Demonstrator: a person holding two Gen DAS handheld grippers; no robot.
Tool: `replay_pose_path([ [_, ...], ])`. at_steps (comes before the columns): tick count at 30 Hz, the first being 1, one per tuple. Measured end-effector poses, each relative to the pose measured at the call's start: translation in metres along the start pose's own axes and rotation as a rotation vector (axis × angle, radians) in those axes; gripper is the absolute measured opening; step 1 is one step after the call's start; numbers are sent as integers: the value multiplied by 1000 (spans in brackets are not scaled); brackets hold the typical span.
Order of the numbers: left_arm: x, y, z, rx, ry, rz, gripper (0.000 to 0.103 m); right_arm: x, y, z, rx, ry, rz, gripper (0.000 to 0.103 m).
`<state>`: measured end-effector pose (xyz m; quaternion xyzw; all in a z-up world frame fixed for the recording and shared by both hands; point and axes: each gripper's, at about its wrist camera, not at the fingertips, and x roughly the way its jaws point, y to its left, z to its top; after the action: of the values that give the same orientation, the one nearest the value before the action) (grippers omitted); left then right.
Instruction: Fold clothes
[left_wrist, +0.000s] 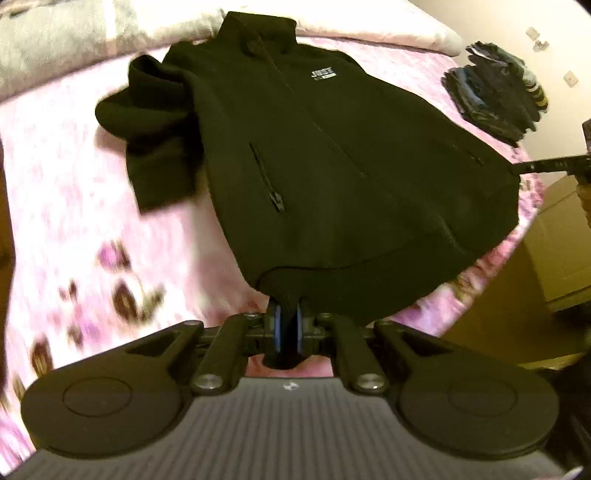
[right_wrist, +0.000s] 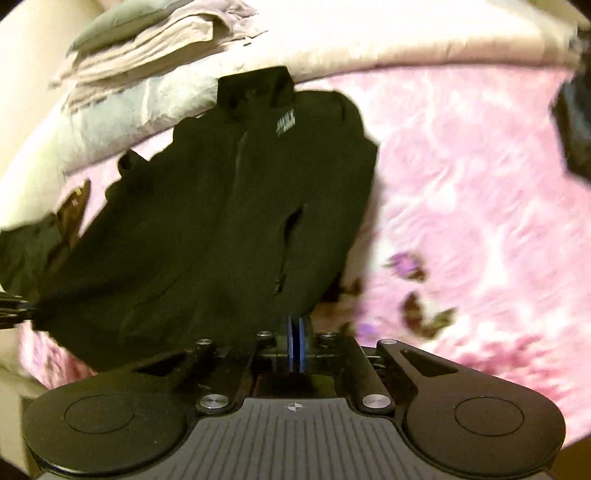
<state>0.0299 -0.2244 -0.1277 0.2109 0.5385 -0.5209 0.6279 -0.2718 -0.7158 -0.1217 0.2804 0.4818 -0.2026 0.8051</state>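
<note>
A black zip-up fleece jacket (left_wrist: 314, 147) lies front up on a pink floral bedspread (left_wrist: 66, 177), collar at the far end and one sleeve bunched at its left. My left gripper (left_wrist: 288, 314) is shut on the jacket's bottom hem, with the dark fabric pinched between the blue pads. In the right wrist view the same jacket (right_wrist: 221, 221) hangs slightly lifted at the hem, and my right gripper (right_wrist: 296, 325) is shut on the hem's other corner. The right gripper's tip (left_wrist: 517, 169) also shows at the jacket's right corner, and the left gripper (right_wrist: 22, 306) shows at the left edge.
A stack of folded dark clothes (left_wrist: 495, 99) sits on the bed's far right. Pillows and folded pale bedding (right_wrist: 147, 55) lie behind the collar. A brown cardboard box (left_wrist: 554, 236) stands beside the bed at the right. Bare bedspread (right_wrist: 461, 184) stretches right of the jacket.
</note>
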Motion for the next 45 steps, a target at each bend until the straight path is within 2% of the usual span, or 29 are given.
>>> replay_pose_path([
  [2, 1, -1, -21, -63, 39, -12, 6, -10, 12, -6, -31, 32, -28, 1],
  [4, 17, 0, -40, -105, 111, 0, 6, -5, 20, -22, -51, 70, -79, 1],
  [5, 24, -1, -48, -110, 151, 8, 6, 3, 22, -30, -50, 99, -97, 2],
  [7, 33, -8, -59, -51, 205, 26, 6, 20, 19, -50, -16, 165, -99, 2],
  [9, 31, -12, -62, -13, 218, 48, 8, 25, 18, -65, 19, 169, -112, 2],
  [12, 32, -16, -44, 3, 189, 64, 15, 24, 15, -74, 66, 133, -138, 2],
  [14, 37, -17, -27, 16, 161, 87, 17, 20, 12, -72, 81, 92, -146, 2],
  [17, 39, -30, 3, 59, 115, 124, 26, 26, -1, -47, 92, 50, -146, 2],
  [18, 45, -38, 16, 77, 98, 132, 32, 29, -7, -37, 91, 35, -140, 2],
  [21, 64, -66, 57, 131, 47, 151, 35, 49, -25, -5, 78, -1, -116, 2],
  [25, 119, -124, 121, 201, 10, 109, 45, 96, -58, 28, 70, 25, -70, 2],
  [27, 154, -165, 155, 277, 11, 75, 50, 118, -74, 37, 63, 51, -49, 2],
  [29, 190, -206, 186, 360, 8, 53, 56, 127, -88, 37, 61, 49, -55, 2],
  [30, 208, -225, 201, 398, 5, 45, 65, 129, -96, 34, 65, 40, -58, 2],
  [31, 226, -244, 216, 436, 2, 36, 69, 129, -103, 30, 66, 25, -68, 3],
  [32, 245, -262, 230, 468, 1, 29, 70, 128, -111, 28, 75, 12, -74, 7],
  [33, 263, -278, 242, 483, 9, 25, 70, 126, -119, 25, 85, -1, -77, 25],
  [34, 279, -291, 253, 498, 15, 24, 70, 124, -128, 23, 95, -14, -81, 80],
  [35, 293, -300, 259, 508, 19, 32, 70, 121, -134, 21, 109, -25, -82, 97],
  [38, 339, -326, 282, 529, 84, 98, 69, 114, -153, 18, 155, -52, -81, 96],
  [39, 351, -328, 285, 536, 110, 126, 63, 113, -157, 19, 167, -54, -78, 96],
  [40, 356, -325, 284, 542, 130, 149, 37, 111, -160, 19, 176, -57, -77, 96],
  [42, 364, -318, 283, 548, 162, 185, 6, 112, -165, 23, 176, -66, -65, 96],
  [45, 328, -293, 279, 493, 115, 151, 6, 123, -165, 36, 158, -77, -25, 96],
])
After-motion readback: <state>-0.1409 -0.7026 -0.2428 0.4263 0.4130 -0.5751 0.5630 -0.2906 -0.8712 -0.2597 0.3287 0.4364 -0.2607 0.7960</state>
